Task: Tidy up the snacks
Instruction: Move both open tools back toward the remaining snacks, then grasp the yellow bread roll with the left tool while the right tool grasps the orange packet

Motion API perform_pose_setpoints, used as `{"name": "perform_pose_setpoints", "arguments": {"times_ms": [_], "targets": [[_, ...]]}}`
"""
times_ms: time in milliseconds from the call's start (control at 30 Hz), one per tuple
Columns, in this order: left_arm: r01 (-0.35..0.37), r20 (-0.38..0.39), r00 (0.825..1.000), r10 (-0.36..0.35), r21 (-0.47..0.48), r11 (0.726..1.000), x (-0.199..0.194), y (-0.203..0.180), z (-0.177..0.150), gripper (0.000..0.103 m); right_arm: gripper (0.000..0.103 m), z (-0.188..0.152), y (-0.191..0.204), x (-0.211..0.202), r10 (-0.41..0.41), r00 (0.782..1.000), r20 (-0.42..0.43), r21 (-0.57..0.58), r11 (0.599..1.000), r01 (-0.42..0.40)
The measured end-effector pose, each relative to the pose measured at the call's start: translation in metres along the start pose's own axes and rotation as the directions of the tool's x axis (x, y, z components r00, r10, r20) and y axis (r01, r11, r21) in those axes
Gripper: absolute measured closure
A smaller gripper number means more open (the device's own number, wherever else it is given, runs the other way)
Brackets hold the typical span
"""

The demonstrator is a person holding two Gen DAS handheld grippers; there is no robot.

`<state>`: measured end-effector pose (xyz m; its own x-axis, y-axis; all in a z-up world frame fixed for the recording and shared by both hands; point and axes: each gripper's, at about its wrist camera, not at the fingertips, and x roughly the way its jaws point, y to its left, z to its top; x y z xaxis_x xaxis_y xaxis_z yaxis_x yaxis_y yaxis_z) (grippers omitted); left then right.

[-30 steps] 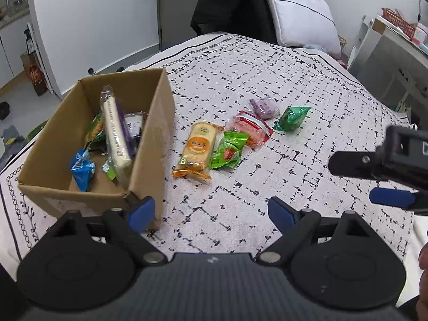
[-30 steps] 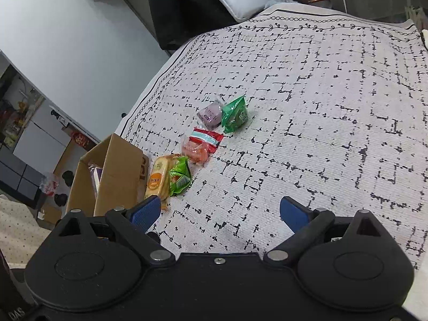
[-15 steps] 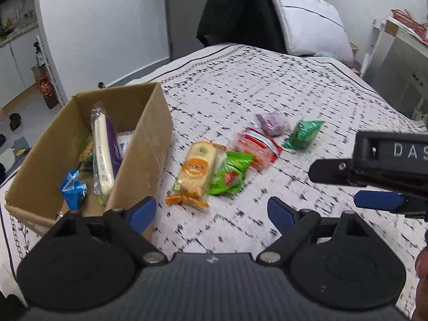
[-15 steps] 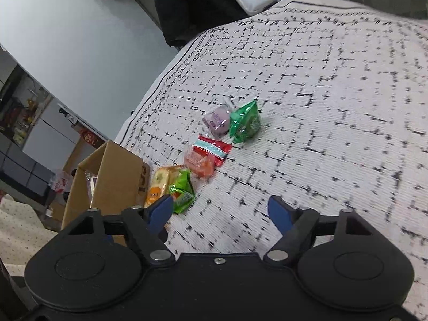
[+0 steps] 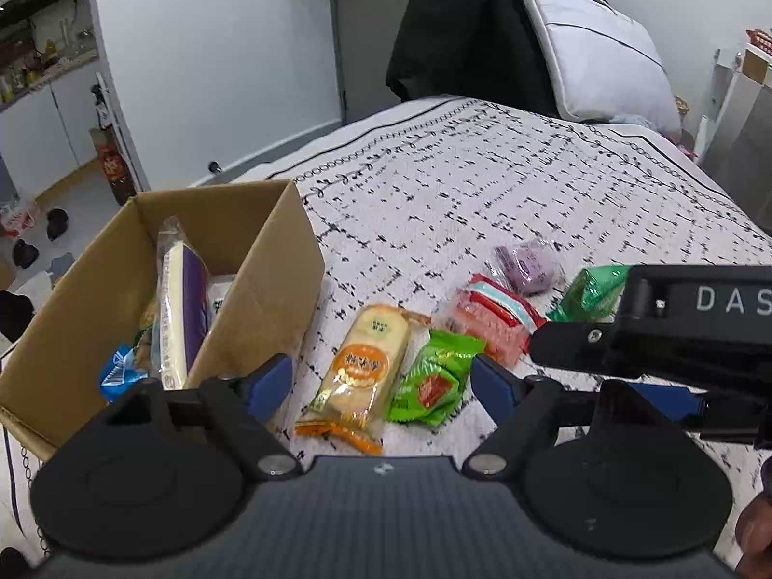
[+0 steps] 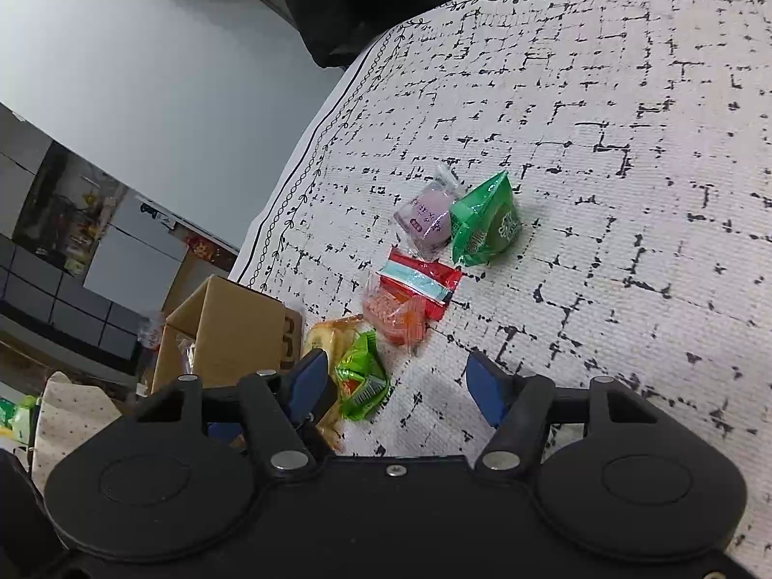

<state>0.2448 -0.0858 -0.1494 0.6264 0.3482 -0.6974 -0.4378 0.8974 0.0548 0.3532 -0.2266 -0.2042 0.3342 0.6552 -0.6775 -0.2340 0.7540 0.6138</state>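
- The left gripper (image 5: 381,379), a black two-finger tool with blue pads, points forward and downward; its jaws have just been closing, they stand apart, and nothing is pressed between the pads.
- The right gripper (image 6: 393,386), a matching black tool with blue pads, also tilts downward; its jaws have just been closing too, with a gap left and nothing clamped.
- In the left wrist view the right gripper's black body reaches in from the right edge, just beside the left tool.
- Part of a hand (image 5: 753,538) shows at the lower right corner.
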Motion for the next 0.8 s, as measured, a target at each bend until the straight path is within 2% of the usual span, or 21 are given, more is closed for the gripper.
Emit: {"name": "perform_pose_setpoints", "arguments": {"times_ms": [33, 100, 233, 400, 633, 800], "targets": [[-0.002, 0.008, 1.0, 0.002, 0.006, 1.0, 0.001, -0.003, 0.0, 0.024, 0.04, 0.002, -0.002, 0.002, 0.004, 1.0, -0.002, 0.005, 1.0, -0.004], [0.016, 0.014, 1.0, -0.016, 0.007, 1.0, 0.002, -0.006, 0.002, 0.038, 0.04, 0.005, -0.005, 0.006, 0.005, 1.0, -0.002, 0.015, 1.0, -0.005], [0.002, 0.024, 1.0, -0.003, 0.033, 0.999, 0.005, -0.015, -0.001, 0.038, 0.041, 0.012, -0.013, 0.014, 0.005, 1.0, 0.0, 0.036, 0.999, -0.005], [-0.045, 0.003, 0.999, 0.045, 0.004, 0.999, 0.02, -0.009, 0.002, 0.039, 0.041, 0.019, -0.015, 0.027, 0.02, 1.0, -0.014, 0.049, 0.999, -0.019], [-0.066, 0.004, 0.998, 0.067, -0.026, 0.997, 0.035, -0.007, 0.006, 0.039, 0.047, 0.023, -0.013, 0.044, 0.039, 0.999, -0.035, 0.013, 0.999, -0.038], [-0.098, -0.025, 0.995, 0.098, -0.031, 0.995, 0.048, -0.001, 0.008, 0.039, 0.05, 0.025, -0.006, 0.054, 0.044, 0.998, -0.049, -0.026, 0.999, -0.045]]}}
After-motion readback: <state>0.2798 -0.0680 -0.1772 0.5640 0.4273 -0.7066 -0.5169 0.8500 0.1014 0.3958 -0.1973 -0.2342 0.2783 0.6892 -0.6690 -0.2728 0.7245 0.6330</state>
